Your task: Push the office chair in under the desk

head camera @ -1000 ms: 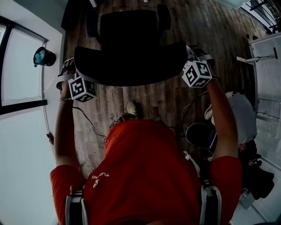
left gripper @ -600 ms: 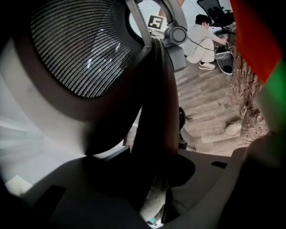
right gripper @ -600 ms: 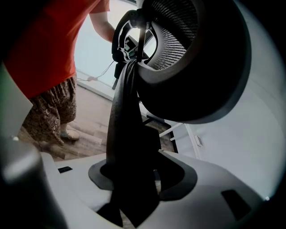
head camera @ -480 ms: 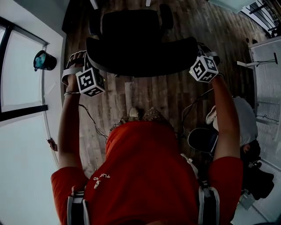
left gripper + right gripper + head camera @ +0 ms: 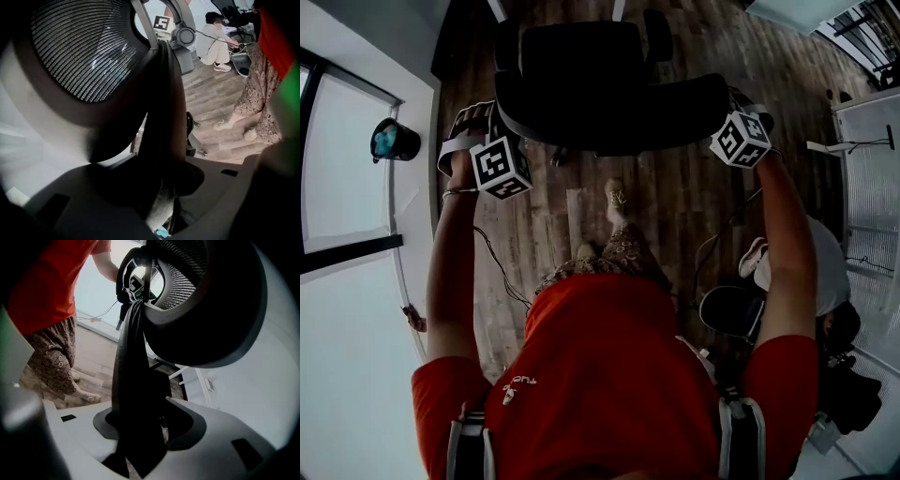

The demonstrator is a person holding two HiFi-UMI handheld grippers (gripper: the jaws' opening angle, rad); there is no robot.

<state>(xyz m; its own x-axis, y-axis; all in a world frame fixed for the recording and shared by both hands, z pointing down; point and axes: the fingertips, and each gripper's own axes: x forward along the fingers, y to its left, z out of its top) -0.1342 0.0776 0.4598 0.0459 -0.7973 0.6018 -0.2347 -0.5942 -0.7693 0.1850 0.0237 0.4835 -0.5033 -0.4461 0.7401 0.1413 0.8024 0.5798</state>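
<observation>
While the office chair (image 5: 581, 70) stands out on the wooden floor (image 5: 675, 216), toward the far edge of the floor that the head view takes in, its whole seat is uncovered and nothing reaches over it, so I judge that it is not yet under the surface. The hold for pushing is in place. The left tool (image 5: 490, 141) is clenched on the left end of the backrest (image 5: 609, 117), whose dark rim runs up between the jaws in the left gripper view. The right tool (image 5: 737, 122) grasps the right end the same way, and its jaws are closing tighter on the rim wedged between them. Both arms reach forward, and one foot (image 5: 616, 199) is set ahead of the body on the floor just behind the backrest, which looks to me like a step taken with the push. The surface itself I cannot pick out for certain. Two pale bars (image 5: 499, 9) at the far edge of the floor, beyond the seat, may be its legs. If they are, the chair faces the right way and is near, and what is left is to roll it straight ahead until the seat goes beneath, then let go with both tools.
</observation>
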